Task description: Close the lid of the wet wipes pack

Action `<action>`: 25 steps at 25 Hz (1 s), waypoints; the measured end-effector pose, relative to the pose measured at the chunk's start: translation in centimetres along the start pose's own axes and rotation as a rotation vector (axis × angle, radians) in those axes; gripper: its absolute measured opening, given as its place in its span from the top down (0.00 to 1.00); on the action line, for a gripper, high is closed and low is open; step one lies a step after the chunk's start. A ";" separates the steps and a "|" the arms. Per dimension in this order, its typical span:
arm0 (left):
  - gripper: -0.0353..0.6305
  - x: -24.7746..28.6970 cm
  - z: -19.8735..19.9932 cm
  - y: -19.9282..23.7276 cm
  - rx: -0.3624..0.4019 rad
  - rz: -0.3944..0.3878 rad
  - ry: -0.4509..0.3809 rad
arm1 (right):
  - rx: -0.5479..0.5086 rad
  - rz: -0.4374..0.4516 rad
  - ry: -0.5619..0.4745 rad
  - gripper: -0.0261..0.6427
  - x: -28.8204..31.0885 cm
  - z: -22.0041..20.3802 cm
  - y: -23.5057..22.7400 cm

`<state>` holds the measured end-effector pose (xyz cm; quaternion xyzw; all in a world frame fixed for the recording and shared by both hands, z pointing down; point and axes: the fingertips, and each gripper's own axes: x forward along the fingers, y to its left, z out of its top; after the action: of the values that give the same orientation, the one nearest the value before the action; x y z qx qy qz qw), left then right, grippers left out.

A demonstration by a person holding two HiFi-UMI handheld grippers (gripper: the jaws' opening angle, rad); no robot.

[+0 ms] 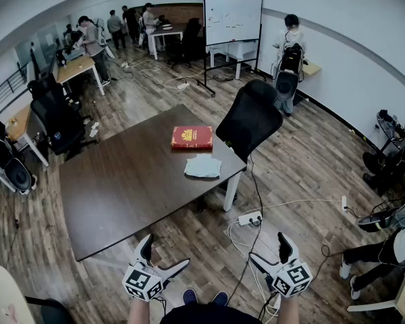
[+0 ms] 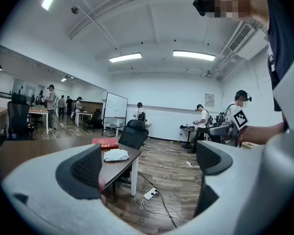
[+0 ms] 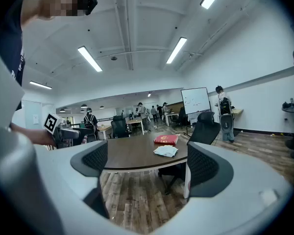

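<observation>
Where the wet wipes pack (image 1: 202, 166) lies: well ahead of both grippers, flat on the dark surface (image 1: 115, 187), near its far right corner; pale and rumpled; too small in every view to tell how its lid stands
Pack in the left gripper view: the wet wipes pack (image 2: 116, 154) sits above and left of the gap between the jaws, on the surface (image 2: 44, 150)
Pack in the right gripper view: the wet wipes pack (image 3: 165, 151) shows just above the gap between the jaws, slightly right of centre, on the surface (image 3: 127, 155)
Red book (image 1: 192, 137): just beyond the pack, farther from the grippers; whether the two touch I cannot tell
Office chair (image 1: 250, 120): black; beyond the pack, on the right gripper's side
Left gripper (image 1: 163, 256): low over the wood floor (image 1: 310, 160), short of the surface's near edge; in its own view the left gripper (image 2: 147, 166) has its jaws spread wide, nothing held between them
Right gripper (image 1: 270, 252): level with the left gripper, well apart from it, also over the floor; in its own view the right gripper (image 3: 147, 163) has its jaws wide apart and empty
Power strip (image 1: 250, 217): white, on the floor between the right gripper and the surface; cables run from it
</observation>
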<state>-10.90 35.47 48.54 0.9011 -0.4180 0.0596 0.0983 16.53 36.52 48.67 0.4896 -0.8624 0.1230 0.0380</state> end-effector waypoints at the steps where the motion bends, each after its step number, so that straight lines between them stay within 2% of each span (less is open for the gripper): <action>1: 0.05 0.1 0.1 -0.1 -0.001 -0.001 -0.001 | -0.002 -0.002 0.002 0.18 0.0 0.1 -0.2; 14: 0.05 0.0 0.7 -0.6 0.004 0.005 -0.005 | 0.005 0.022 -0.043 0.17 -0.2 1.6 0.2; 25: 0.05 0.3 0.3 -2.4 0.005 0.020 -0.018 | 0.005 0.028 -0.045 0.17 -1.1 1.2 -1.2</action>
<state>-8.83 36.67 48.03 0.8976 -0.4277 0.0537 0.0917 18.18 36.58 47.54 0.4804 -0.8694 0.1149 0.0157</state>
